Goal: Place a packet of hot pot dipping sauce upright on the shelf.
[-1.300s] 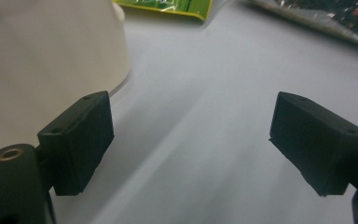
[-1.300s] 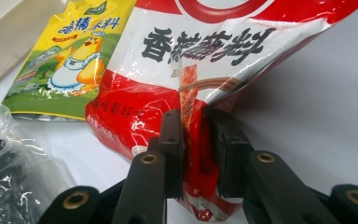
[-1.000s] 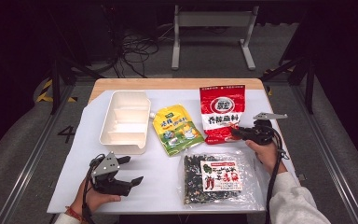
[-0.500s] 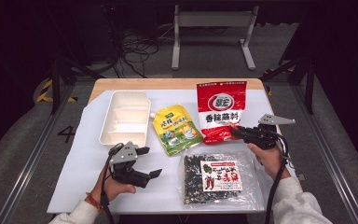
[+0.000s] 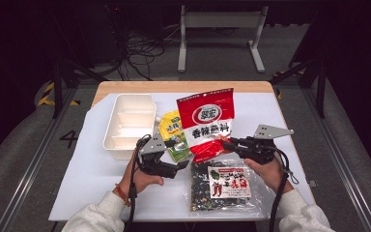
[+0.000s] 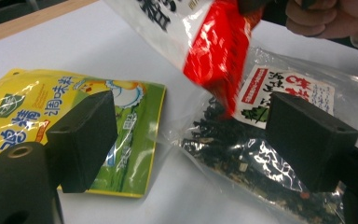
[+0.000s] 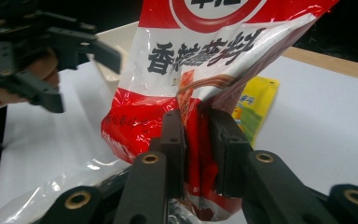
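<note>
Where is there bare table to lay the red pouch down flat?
Bare white sheet lies right of the red pouch, toward the table's far right corner, and left of the white tray. The middle is crowded: yellow-green pouch, clear bag, left gripper and right gripper holding the pouch.

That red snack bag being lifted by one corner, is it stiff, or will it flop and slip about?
Probably floppy: the red bag creases where the right gripper pinches its lower edge, and the film buckles above the jaws. Its glossy surface suggests it could slip in a light grip. It stands up from one pinch, so it seems light for its size.
</note>
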Demonstrator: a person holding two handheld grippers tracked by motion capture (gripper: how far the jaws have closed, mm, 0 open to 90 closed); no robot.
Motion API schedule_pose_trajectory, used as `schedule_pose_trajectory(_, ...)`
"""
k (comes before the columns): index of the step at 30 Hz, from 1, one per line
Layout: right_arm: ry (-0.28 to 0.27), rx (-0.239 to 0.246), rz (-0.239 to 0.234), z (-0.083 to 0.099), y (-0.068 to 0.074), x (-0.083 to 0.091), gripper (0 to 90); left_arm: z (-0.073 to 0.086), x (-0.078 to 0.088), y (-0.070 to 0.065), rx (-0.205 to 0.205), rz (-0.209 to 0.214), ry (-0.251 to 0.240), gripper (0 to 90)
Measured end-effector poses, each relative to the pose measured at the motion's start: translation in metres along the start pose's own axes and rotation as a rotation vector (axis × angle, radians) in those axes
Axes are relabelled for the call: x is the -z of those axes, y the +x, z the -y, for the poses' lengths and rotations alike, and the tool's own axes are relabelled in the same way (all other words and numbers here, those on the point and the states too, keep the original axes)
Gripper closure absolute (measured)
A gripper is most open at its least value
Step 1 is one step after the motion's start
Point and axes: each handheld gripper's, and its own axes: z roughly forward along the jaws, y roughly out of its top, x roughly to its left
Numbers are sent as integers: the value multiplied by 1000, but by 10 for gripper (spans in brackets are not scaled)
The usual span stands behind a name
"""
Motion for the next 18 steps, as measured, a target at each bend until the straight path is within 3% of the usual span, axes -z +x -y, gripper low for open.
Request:
schedule_pose_trajectory(4, 12, 50, -41, -1, 13, -5, 760, -3, -2, 5, 20, -18, -20, 190)
schedule_pose_trajectory(7, 16, 62, -47, -1, 16, -7, 760, -4, -2, 9, 49, -14, -38, 209)
schedule_pose_trajectory(14, 35, 93, -61, 0, 24, -14, 759, -7, -2, 12, 44, -13, -62, 314)
schedule_pose_trajectory(18, 46, 110, -82, 2, 28, -19, 759, -8, -4, 13, 47, 17, -80, 351)
